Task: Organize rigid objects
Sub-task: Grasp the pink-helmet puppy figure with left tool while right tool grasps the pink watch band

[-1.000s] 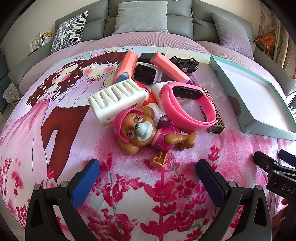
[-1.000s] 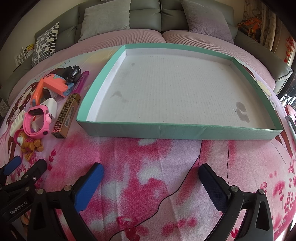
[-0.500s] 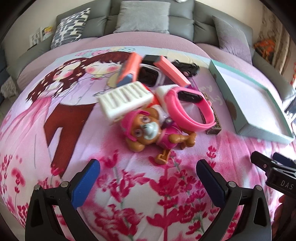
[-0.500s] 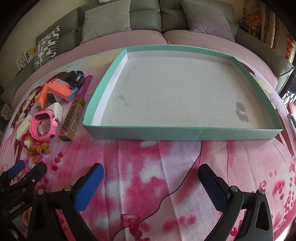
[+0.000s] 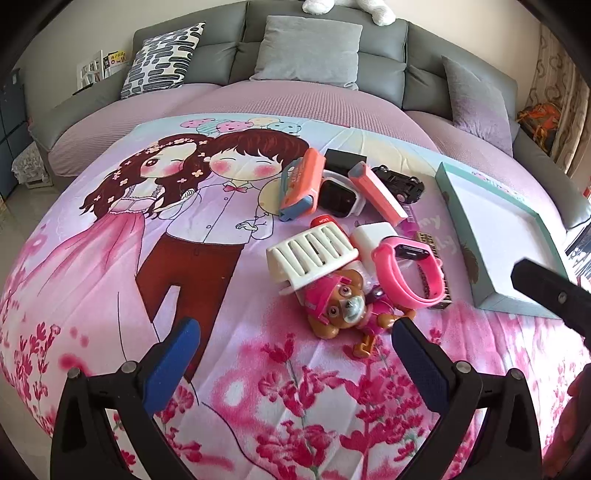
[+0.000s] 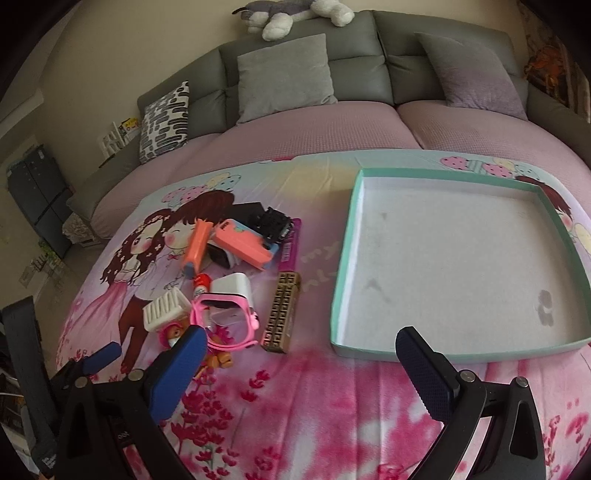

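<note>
A pile of rigid items lies on the printed bedspread. It holds a puppy toy (image 5: pixel 343 306), a pink watch band (image 5: pixel 410 273), a white slotted piece (image 5: pixel 314 254), an orange case (image 5: pixel 299 188), a white smartwatch (image 5: pixel 341 195), a black toy car (image 5: pixel 399 182) and a patterned long box (image 6: pixel 281 314). My left gripper (image 5: pixel 295 365) hangs open, short of the puppy toy, holding nothing. The shallow teal tray (image 6: pixel 343 295) lies bare to the right of the pile. My right gripper (image 6: pixel 301 373) is open above the bedspread, between the pile and the tray's near corner.
A grey sofa back with cushions (image 5: pixel 306 48) rims the far side of the bed. A plush toy (image 6: pixel 291 16) lies on top of it. The left gripper's blue finger (image 6: pixel 99 354) shows at the right wrist view's lower left. A dark cabinet (image 6: pixel 40 195) stands beside the bed.
Both grippers have drawn back and up from the bedspread, so the pile and tray look smaller. The right gripper has swung left, bringing the pile into its view. Both stay open.
</note>
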### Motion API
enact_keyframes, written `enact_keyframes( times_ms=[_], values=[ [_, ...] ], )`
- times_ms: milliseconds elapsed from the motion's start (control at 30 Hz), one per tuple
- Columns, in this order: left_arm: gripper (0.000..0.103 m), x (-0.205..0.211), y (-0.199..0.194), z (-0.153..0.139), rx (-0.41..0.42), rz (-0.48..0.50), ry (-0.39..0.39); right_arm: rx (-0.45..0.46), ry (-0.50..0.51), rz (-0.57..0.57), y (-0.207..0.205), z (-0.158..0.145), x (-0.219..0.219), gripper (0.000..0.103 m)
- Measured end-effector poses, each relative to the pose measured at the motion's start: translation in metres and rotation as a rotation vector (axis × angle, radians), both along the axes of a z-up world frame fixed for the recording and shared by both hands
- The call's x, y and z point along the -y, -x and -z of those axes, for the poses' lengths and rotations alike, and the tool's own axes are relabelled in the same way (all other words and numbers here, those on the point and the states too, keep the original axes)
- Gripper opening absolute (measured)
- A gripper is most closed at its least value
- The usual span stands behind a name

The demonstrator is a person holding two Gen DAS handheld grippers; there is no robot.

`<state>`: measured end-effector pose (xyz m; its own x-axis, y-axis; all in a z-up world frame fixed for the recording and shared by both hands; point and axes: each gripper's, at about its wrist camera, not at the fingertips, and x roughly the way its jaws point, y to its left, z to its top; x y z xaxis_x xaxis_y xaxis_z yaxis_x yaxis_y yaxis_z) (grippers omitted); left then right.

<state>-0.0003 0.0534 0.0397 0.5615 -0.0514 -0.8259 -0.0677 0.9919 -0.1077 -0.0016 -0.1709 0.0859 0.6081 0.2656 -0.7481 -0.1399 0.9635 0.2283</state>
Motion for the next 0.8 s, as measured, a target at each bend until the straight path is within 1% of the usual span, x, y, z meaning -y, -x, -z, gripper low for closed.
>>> enact_keyframes(
  times_ms=[67,200,233,300,433,500,633,800],
  values=[
    [0.103,-0.002,0.004,0.0,0.035,0.003,-0.01,-0.005,-0.009,-0.022,-0.005,0.001,-0.009,0.103],
    [0.103,-0.004,0.0,0.004,0.049,0.011,-0.02,-0.03,-0.035,-0.056,-0.014,0.008,-0.022,0.103],
    [0.103,-0.002,0.004,0.005,0.054,0.015,-0.02,-0.036,-0.038,-0.064,-0.017,0.01,-0.026,0.103],
    [0.103,0.001,0.007,0.008,0.059,0.027,-0.012,-0.049,-0.046,-0.081,-0.02,0.011,-0.03,0.098],
    [0.103,0.004,0.01,0.012,0.069,0.048,-0.013,-0.088,-0.039,-0.109,-0.031,0.022,-0.043,0.095],
    [0.103,0.005,0.012,0.012,0.082,0.054,-0.019,-0.103,-0.042,-0.125,-0.034,0.027,-0.048,0.092],
    [0.103,0.011,0.01,0.016,0.077,0.077,-0.032,-0.124,-0.031,-0.154,-0.037,0.035,-0.056,0.091],
    [0.103,0.02,0.009,0.018,0.085,0.111,-0.047,-0.125,-0.019,-0.184,-0.039,0.039,-0.064,0.089]
  ],
)
